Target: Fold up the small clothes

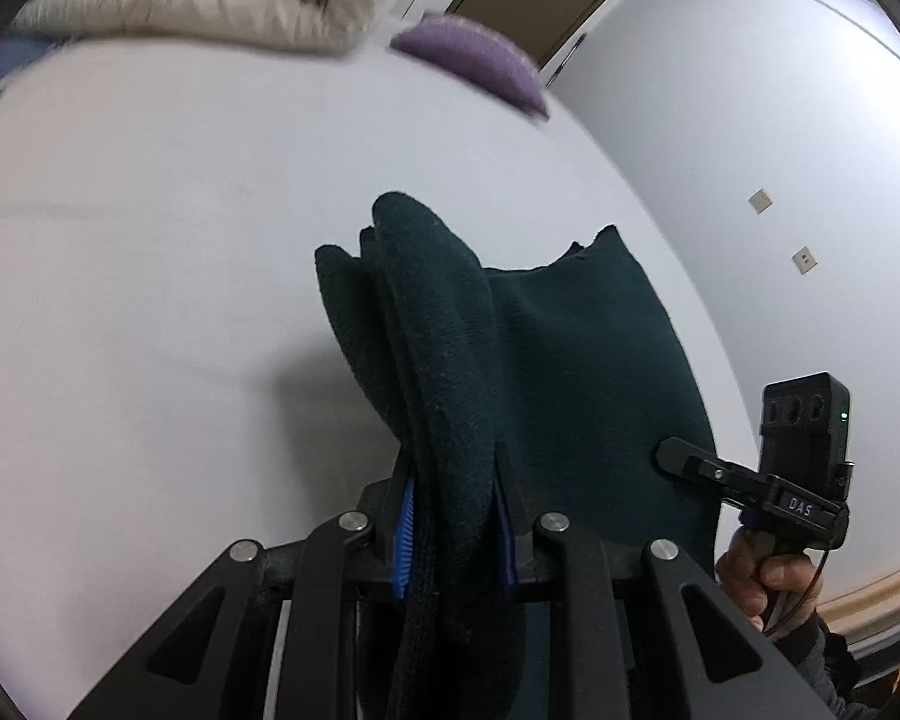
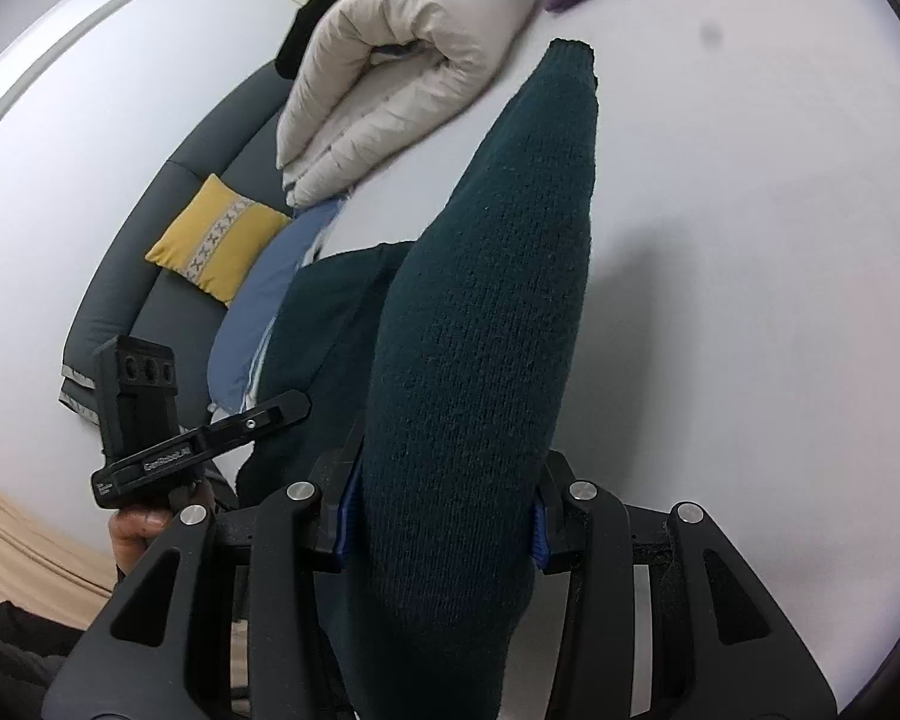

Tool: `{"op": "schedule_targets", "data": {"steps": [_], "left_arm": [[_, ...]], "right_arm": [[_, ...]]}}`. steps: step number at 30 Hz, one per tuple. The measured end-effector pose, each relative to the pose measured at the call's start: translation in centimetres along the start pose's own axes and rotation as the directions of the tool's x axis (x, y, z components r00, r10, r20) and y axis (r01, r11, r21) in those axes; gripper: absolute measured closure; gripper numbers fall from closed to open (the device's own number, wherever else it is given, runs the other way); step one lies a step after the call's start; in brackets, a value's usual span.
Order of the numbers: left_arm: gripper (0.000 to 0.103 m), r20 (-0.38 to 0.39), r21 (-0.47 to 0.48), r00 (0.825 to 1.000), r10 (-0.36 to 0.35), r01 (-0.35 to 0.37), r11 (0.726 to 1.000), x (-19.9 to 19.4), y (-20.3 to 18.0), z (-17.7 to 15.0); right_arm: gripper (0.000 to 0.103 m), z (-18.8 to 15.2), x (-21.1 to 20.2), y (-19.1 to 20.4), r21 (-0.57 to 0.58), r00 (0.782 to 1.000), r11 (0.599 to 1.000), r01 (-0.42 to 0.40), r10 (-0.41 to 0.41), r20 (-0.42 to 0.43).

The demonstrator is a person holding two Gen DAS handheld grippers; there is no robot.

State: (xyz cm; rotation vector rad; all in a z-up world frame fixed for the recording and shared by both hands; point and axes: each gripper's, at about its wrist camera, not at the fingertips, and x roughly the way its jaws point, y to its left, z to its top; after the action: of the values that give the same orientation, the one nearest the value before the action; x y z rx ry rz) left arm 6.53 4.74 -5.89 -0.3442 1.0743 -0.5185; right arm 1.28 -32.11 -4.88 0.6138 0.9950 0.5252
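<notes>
Left gripper [image 1: 453,531] and right gripper [image 2: 444,525] each clamp a thick bunch of the sweater [image 2: 492,300]; layers may slip unevenly.

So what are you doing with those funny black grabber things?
A person is folding a small dark green knit garment on a white bed. The left gripper and the right gripper are each clamped on a bunched part of it, holding it up off the sheet. A folded cream duvet and a purple cushion lie farther back.
</notes>
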Motion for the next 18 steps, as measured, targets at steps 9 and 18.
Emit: {"op": "schedule_targets", "data": {"steps": [9, 18], "left_arm": [[0.069, -0.049, -0.088, 0.997, 0.058, -0.062, 0.994, 4.8, 3.5, -3.4], [0.058, 0.039, -0.044, 0.986, 0.159, -0.157, 0.987, 1.9, 2.5, -4.1]], "right_arm": [[0.06, -6.9, 0.9, -8.8, 0.173, 1.0, 0.985, -0.003, 0.006, -0.016], [0.048, -7.7, -0.7, -7.0, 0.146, 0.997, 0.986, 0.074, -0.077, 0.015]]}}
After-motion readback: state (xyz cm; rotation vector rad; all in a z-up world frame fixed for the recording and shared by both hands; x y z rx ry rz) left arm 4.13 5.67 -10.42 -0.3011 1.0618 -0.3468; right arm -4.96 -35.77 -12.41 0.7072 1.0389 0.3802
